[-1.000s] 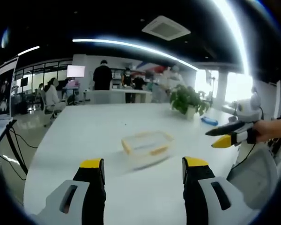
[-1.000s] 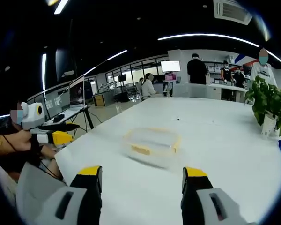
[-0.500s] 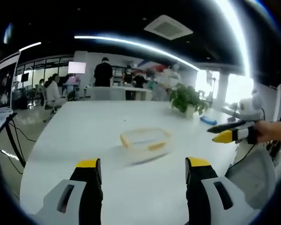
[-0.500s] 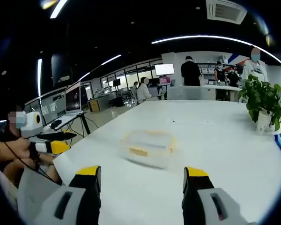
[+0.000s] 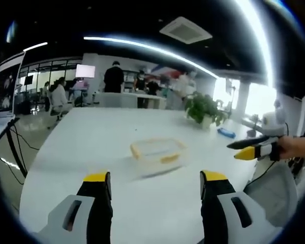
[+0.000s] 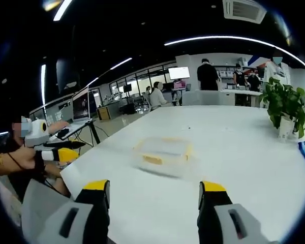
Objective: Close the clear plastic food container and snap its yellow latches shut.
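Both grippers hang above the near edge of the white table (image 5: 91,137), jaws spread wide and holding nothing: the left gripper (image 5: 155,182) and the right gripper (image 6: 155,187). Ahead of each, well apart from the jaw tips, the clear container (image 5: 157,154) with yellow latches (image 6: 153,159) rests on the tabletop, roughly midway between the jaws. A potted plant (image 6: 288,113) stands farther back.

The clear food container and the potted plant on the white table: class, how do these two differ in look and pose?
The food container is low, flat and see-through with yellow latches; the potted plant stands tall, leafy and green in a pale pot. The container sits mid-table, ahead of the left gripper; the plant stands farther back, toward the table's far edge. Both rest on the white table, untouched.
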`<move>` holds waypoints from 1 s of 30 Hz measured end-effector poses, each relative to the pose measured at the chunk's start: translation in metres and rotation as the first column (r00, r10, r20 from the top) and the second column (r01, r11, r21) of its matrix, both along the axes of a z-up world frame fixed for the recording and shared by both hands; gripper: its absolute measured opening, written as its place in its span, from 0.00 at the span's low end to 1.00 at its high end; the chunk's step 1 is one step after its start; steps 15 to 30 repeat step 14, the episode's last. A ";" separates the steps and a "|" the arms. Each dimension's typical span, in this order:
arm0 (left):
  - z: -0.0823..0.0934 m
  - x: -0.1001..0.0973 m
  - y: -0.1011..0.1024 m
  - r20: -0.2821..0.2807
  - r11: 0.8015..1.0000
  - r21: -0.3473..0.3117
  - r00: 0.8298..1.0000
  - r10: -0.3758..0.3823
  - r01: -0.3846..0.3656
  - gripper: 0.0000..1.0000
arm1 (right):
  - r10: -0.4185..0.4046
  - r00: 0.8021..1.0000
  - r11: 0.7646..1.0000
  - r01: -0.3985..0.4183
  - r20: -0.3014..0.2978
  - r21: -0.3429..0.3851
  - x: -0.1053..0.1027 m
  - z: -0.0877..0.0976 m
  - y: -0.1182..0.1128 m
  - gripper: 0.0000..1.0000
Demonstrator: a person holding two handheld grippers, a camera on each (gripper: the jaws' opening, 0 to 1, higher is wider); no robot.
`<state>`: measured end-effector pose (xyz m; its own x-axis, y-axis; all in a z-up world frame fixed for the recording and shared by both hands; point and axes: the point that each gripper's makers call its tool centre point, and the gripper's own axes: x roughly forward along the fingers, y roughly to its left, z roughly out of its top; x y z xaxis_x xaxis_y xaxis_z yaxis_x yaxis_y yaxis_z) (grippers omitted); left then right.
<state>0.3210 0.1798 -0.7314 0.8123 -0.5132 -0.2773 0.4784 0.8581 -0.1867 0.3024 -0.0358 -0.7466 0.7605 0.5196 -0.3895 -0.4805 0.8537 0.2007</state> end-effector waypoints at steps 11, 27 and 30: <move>-0.002 -0.004 0.002 -0.012 1.000 0.006 1.000 0.003 -0.003 0.68 | 0.004 1.000 1.000 -0.003 -0.008 0.022 -0.001 0.001 0.003 0.70; -0.001 -0.004 0.003 -0.013 1.000 0.007 1.000 0.006 -0.006 0.68 | 0.005 1.000 1.000 -0.005 -0.007 0.025 -0.002 0.002 0.003 0.68; -0.001 -0.004 0.003 -0.013 1.000 0.007 1.000 0.006 -0.006 0.68 | 0.005 1.000 1.000 -0.005 -0.007 0.025 -0.002 0.002 0.003 0.68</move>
